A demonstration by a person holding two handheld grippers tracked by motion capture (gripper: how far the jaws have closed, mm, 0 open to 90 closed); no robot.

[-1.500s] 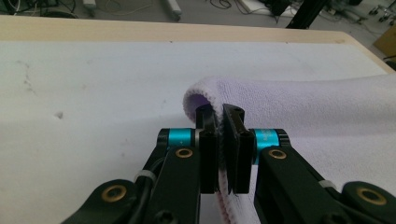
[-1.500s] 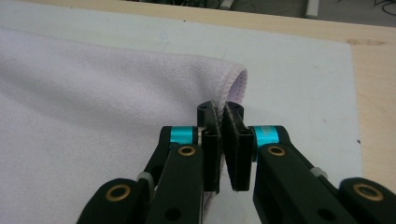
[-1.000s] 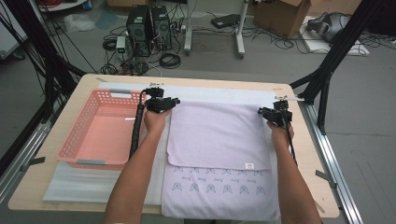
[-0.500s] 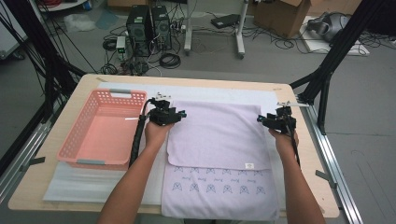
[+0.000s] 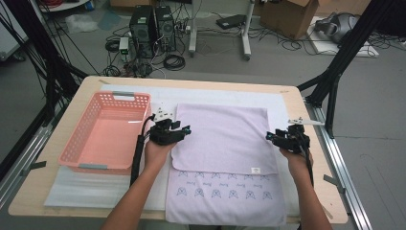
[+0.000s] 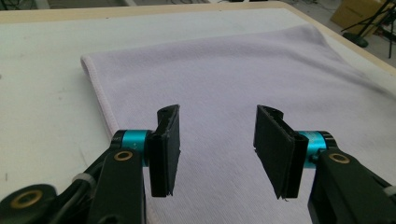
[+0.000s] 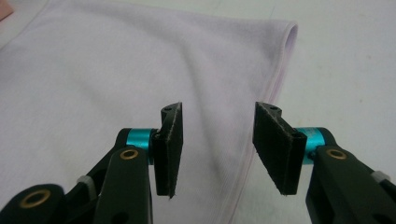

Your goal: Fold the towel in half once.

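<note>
On the table, folded towel (image 5: 222,136), its near edge cut off, left gripper (image 6: 217,140) and right gripper (image 7: 217,140) jaws apart, empty.

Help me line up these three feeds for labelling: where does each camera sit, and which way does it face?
High view: above the person's side, looking forward and down at the table; both forearms, left gripper, right gripper.
Left gripper view: on that gripper, along its open jaws over the towel's left edge.
Right gripper view: likewise, over its right edge.
Shared: the lilac towel.

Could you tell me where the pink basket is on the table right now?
In the high view, the pink basket sits on the table's left side, just left of the left tool and the lilac towel.
</note>
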